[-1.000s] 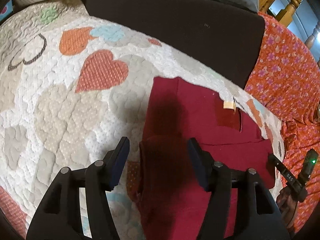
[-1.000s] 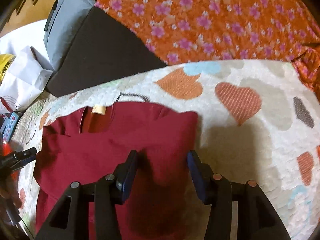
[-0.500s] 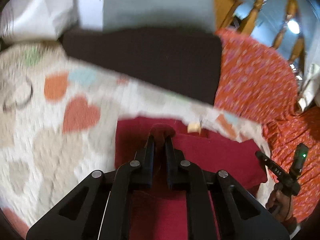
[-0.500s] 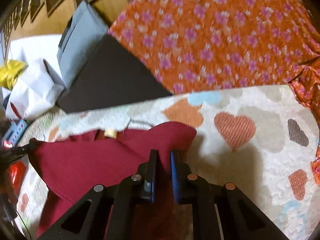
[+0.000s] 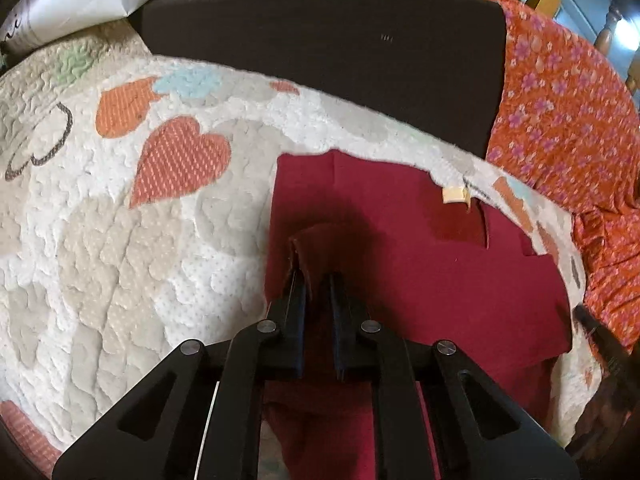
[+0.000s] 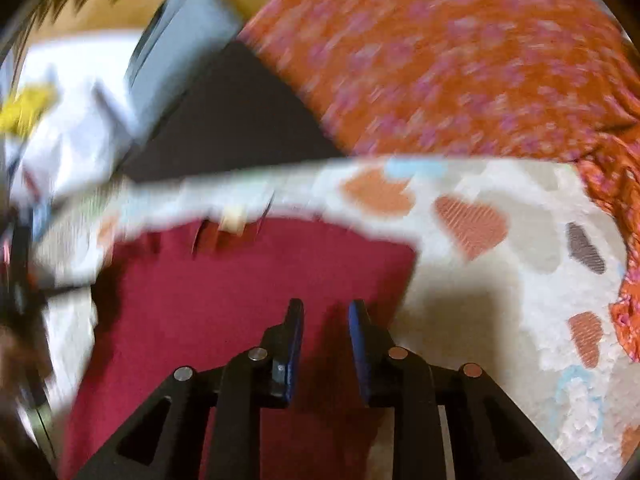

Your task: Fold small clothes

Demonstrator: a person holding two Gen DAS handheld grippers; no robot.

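A small dark red garment [image 5: 400, 248] with a cream neck label [image 5: 454, 195] lies on a heart-patterned quilt [image 5: 120, 220]. My left gripper [image 5: 316, 276] is shut on a fold of the red cloth near the garment's left edge and holds it over the garment. In the right wrist view the same garment [image 6: 224, 300] lies flat. My right gripper [image 6: 325, 304] is partly open just above its right part, with nothing between the fingers. That view is blurred.
A dark brown cushion [image 5: 340, 52] and a grey pillow lie beyond the quilt. An orange flowered cloth [image 5: 568, 112] covers the right side. White bags [image 6: 72, 128] lie at the far left. Wooden bedposts stand at the top right.
Both grippers closed on the garment's near edge and carried it forward over the garment. The right gripper has now opened and let its fold go. The left still holds.
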